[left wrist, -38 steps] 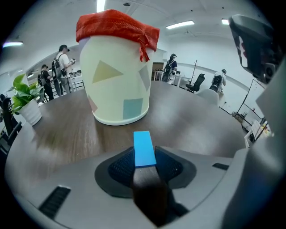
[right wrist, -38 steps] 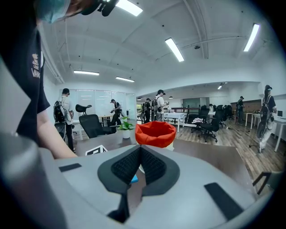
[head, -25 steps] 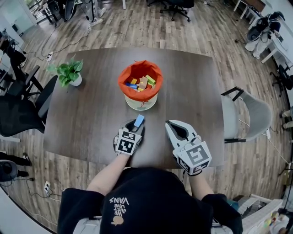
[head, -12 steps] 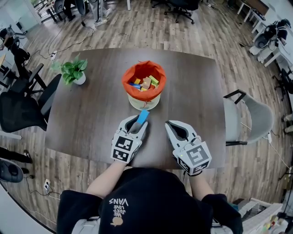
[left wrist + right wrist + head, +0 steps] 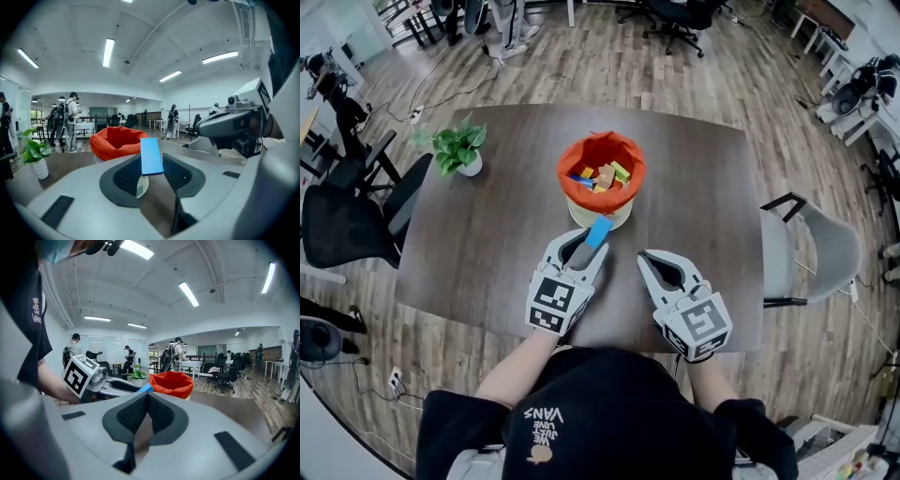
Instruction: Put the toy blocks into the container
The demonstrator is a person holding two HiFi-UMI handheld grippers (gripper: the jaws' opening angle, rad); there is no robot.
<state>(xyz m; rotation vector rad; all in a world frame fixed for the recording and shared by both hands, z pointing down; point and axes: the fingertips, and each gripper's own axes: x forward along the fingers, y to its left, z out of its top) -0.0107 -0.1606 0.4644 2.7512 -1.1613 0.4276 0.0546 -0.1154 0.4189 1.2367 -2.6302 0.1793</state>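
Left gripper (image 5: 584,251): half-closed on the flat light-blue rectangular toy block (image 5: 599,232), long axis forward.
Orange cloth-lined round container (image 5: 566,175): middle of dark wooden table (image 5: 487,244), directly ahead, just beyond block.
Right gripper (image 5: 651,260): closed, empty, farther off.

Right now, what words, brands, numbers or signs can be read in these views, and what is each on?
"VANS": upside down in the head view, on the person's black shirt.
Smaller lines beside it: too small to read.
Print on the sleeve in the right gripper view: blurred, unreadable.
Marker cube on the left gripper and the one on the right gripper: square patterns only, no text.
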